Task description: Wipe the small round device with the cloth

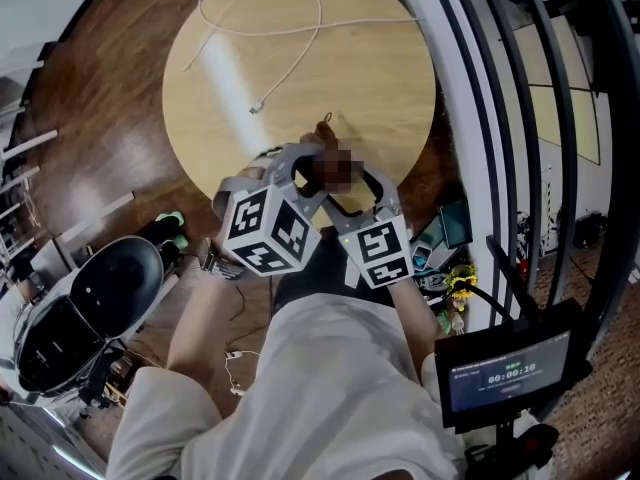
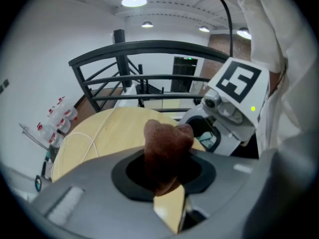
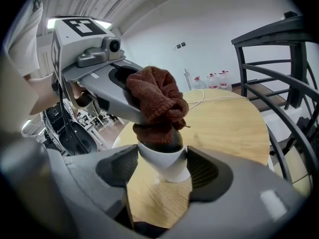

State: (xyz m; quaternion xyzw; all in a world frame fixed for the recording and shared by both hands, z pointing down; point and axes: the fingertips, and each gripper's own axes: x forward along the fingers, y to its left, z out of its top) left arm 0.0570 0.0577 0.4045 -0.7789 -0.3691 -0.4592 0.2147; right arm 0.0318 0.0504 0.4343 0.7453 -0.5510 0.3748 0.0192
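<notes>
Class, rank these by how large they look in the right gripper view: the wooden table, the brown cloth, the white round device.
1. wooden table
2. brown cloth
3. white round device, though the cloth hides its top

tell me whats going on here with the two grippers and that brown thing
A person holds a gripper in each hand over the near edge of a round wooden table. The right gripper grips the small round device, white, between its fingers. The left gripper holds the brown knitted cloth and presses it on the device's top. A white cable lies on the table.
</notes>
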